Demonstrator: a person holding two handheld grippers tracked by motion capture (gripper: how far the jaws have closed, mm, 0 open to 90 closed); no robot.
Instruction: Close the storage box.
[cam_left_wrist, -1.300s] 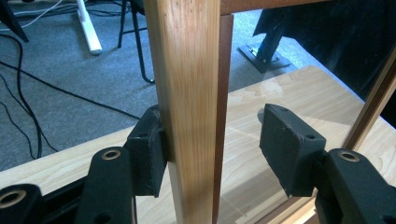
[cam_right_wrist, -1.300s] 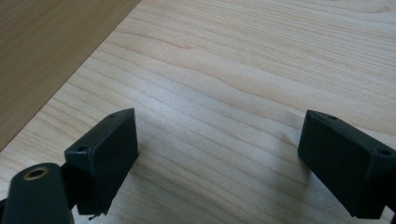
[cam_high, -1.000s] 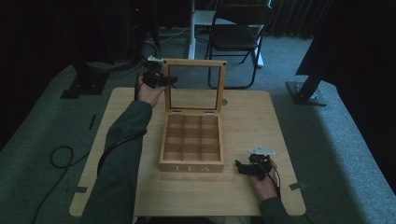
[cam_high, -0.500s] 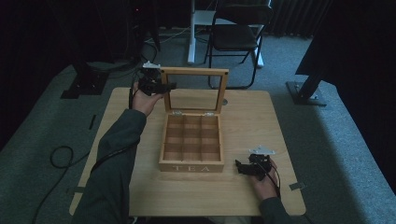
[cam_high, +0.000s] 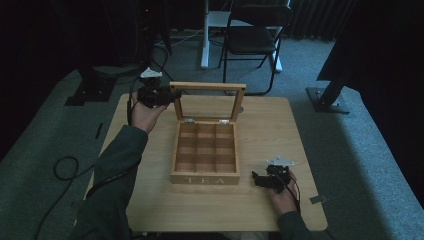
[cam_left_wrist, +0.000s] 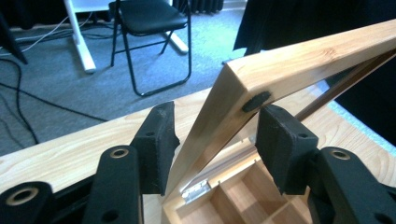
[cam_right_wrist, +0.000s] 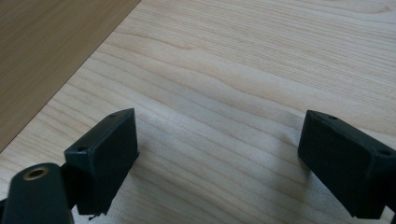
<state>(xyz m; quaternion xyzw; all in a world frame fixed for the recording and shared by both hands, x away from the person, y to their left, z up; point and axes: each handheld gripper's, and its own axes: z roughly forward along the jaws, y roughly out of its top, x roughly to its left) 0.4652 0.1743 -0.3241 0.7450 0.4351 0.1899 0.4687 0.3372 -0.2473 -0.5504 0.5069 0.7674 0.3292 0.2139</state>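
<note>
On the table (cam_high: 150, 210), centre, the tea box (cam_high: 205, 175) holds its lid (cam_high: 207, 87) upright; the left gripper (cam_left_wrist: 215, 133), jaws just closing round its corner (bite unclear), should lower it slowly, the right gripper (cam_high: 257, 178) resting agape.

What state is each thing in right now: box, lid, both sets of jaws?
Tea box: open, compartments empty.
Lid: raised upright on its hinges.
Left gripper: jaws just closing around the lid's frame, gaps visible.
Right gripper: jaws open, empty, resting on the table.
</note>
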